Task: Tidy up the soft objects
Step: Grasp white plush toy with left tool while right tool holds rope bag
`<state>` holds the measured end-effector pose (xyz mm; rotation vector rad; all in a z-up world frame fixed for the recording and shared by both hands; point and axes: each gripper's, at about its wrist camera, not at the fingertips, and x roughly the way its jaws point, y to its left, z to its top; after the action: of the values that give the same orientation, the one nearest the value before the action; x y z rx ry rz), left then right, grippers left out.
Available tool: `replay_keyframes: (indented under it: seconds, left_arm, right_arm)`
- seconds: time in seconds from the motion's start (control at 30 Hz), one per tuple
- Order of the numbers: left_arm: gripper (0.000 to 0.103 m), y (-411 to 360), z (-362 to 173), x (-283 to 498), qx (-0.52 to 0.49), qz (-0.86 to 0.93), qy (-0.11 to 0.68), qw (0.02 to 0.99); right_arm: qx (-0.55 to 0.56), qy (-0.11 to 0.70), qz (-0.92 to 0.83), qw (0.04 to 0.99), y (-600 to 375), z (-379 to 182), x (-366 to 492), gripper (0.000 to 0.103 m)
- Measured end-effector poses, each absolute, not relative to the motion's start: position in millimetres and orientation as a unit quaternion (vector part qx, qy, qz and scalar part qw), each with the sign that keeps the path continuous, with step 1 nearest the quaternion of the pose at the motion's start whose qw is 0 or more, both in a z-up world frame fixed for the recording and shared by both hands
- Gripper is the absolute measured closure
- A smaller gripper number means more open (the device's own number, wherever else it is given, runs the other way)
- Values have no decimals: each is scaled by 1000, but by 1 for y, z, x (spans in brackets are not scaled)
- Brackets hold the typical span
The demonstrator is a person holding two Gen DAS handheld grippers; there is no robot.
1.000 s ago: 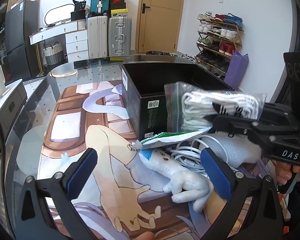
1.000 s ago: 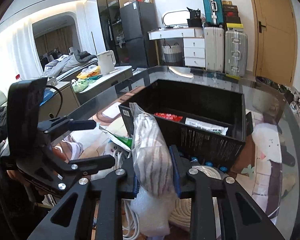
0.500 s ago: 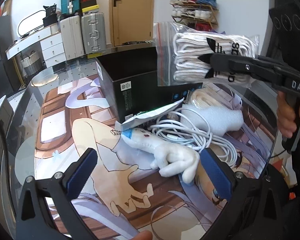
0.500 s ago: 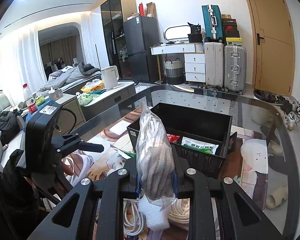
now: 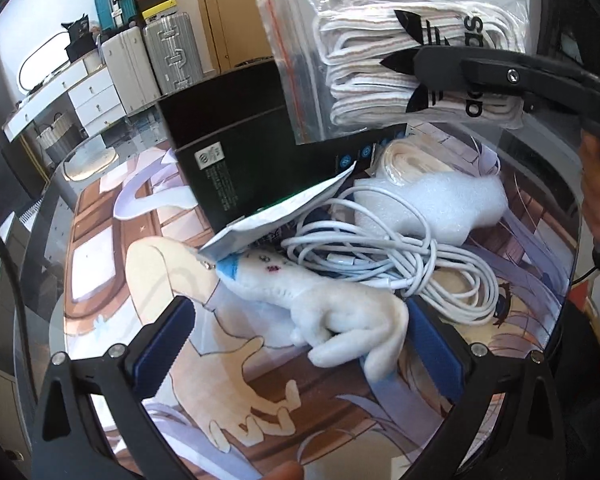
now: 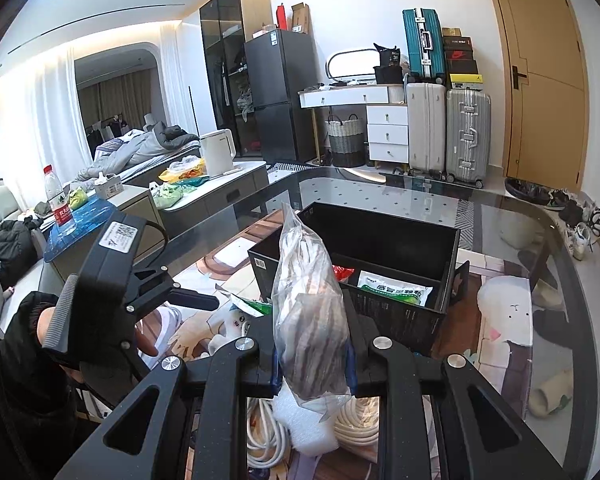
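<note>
My right gripper (image 6: 314,364) is clamped hard on the clear zip bag of folded white sports socks (image 6: 308,312), jaws pinched in on the lower part of the bag, which stands upright between them in the air, just short of the near wall of the black rectangular storage box (image 6: 380,236). That box sits on the glass-topped table (image 6: 500,208) toward its middle, and already holds a white-and-green packet (image 6: 394,290) and something red in its near compartment. My left gripper (image 5: 300,346) is wide open with nothing in it, hanging over the white plush toy (image 5: 320,304) that lies near the table's front edge, touching the tangle of white charging cable (image 5: 400,256). A piece of white foam (image 5: 440,204) and a flat white pouch (image 5: 284,216) lie against the box's near wall. I judge the step in hand to be carrying the socks over the rim and into the box. To do that well I would clear the near wall before going forward, since the slack bottom of the bag hangs below the jaws and could catch the rim. I would aim for a free patch beside the packet and only let go once the bag is low inside. The bag is slippery, so I would keep it pinched firmly until then.
</note>
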<state>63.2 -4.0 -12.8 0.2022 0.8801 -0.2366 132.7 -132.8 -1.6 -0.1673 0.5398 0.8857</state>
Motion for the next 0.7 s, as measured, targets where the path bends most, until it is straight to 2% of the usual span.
replay_keyframes:
  seconds: [0.23,0.4,0.5,0.6,0.7]
  left_arm:
    - [2,-4,-13,69,95,-129,432,887]
    - [32,2,-12,66,67,-152,432,886]
    - [47,7,-10,59,62,-154,427,889]
    - [57,9,-9,53,56,-154,425,890]
    - [62,12,-8,48,45,-154,424,891]
  right_arm:
    - [-81,256,421,866,-134,-2,132,80]
    - [-82,255,422,866,-136,-2,131,80]
    - [-81,254,423,866,-136,1,131,80]
    - [-80,253,421,867,-136,2,130,80]
    - [-79,253,420,868,-136,2,130,80]
